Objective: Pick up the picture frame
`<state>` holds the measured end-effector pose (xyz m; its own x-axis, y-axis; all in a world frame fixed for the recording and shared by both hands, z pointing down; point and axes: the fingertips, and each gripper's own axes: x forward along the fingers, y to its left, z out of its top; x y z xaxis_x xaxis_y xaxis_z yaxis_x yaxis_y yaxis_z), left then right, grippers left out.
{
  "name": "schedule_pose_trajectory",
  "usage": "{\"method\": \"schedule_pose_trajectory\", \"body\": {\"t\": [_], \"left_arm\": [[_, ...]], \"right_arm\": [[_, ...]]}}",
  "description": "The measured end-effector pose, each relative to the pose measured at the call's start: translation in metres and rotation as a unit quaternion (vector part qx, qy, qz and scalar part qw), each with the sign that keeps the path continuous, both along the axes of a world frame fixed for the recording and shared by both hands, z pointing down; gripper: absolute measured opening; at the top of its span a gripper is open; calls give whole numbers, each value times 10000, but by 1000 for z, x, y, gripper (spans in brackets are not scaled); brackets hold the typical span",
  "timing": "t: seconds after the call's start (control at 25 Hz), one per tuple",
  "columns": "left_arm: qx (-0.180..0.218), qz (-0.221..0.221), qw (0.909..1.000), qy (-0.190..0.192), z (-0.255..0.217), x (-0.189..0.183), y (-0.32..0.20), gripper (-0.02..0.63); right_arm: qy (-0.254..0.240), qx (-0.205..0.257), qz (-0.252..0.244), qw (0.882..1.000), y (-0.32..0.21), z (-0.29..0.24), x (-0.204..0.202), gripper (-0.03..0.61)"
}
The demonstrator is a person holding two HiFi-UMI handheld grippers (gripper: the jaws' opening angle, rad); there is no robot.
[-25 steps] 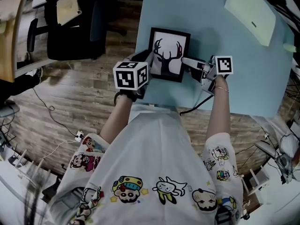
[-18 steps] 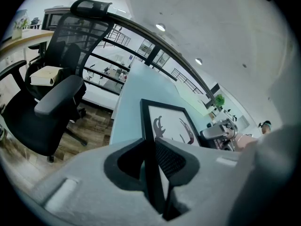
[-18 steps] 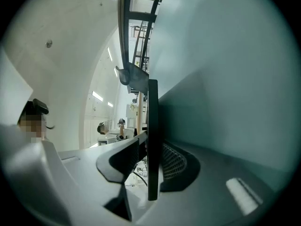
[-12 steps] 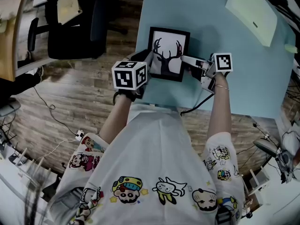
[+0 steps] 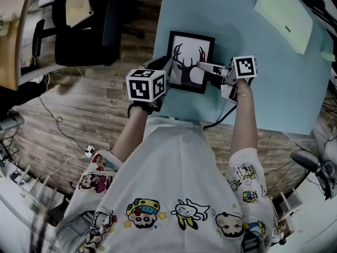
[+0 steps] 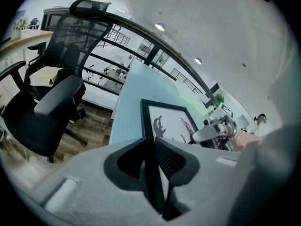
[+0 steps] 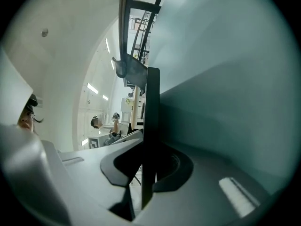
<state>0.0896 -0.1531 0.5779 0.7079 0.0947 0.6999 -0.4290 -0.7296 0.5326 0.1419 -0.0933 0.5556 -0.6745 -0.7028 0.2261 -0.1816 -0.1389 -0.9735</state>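
The picture frame (image 5: 189, 62), black-edged with a dark deer silhouette on white, lies near the left edge of the light blue table (image 5: 253, 51). My left gripper (image 5: 167, 70) is shut on the frame's left edge. In the left gripper view the frame (image 6: 171, 121) runs out from between the pads of my left gripper (image 6: 153, 164). My right gripper (image 5: 202, 66) reaches in from the right, and its jaws are closing on the frame's right edge. In the right gripper view that edge (image 7: 151, 107) stands in my right gripper (image 7: 148, 173), filling the gap between the pads.
A black office chair (image 5: 84, 30) stands on the wood floor left of the table. A pale flat box (image 5: 281, 15) lies at the table's far right. Cables trail over the floor (image 5: 63, 136). A wooden desk (image 5: 13, 30) is at far left.
My right gripper has slid a little to the left over the frame's right edge and its jaws have narrowed. The left gripper and the frame have stayed put.
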Motion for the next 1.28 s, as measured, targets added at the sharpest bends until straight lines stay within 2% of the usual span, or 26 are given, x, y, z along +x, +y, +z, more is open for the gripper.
{"method": "schedule_pose_trajectory", "body": {"t": [0.12,0.24,0.88,1.28], "left_arm": [[26,1,10000,-4,0,-1,-1,67],[35,-2,10000,-3,0,-1,-1,67],[143,-163,9997,58,-1,-2,-3,85],[264,-210,9988,362,-25,1,-14,103]], "right_arm": [[156,-130,24,9998,3,7,2,59],[90,76,72,9999,-2,-1,-1,57],[77,215,233,9995,-3,-7,1,55],[337,402,426,9977,-9,-29,1,52]]}}
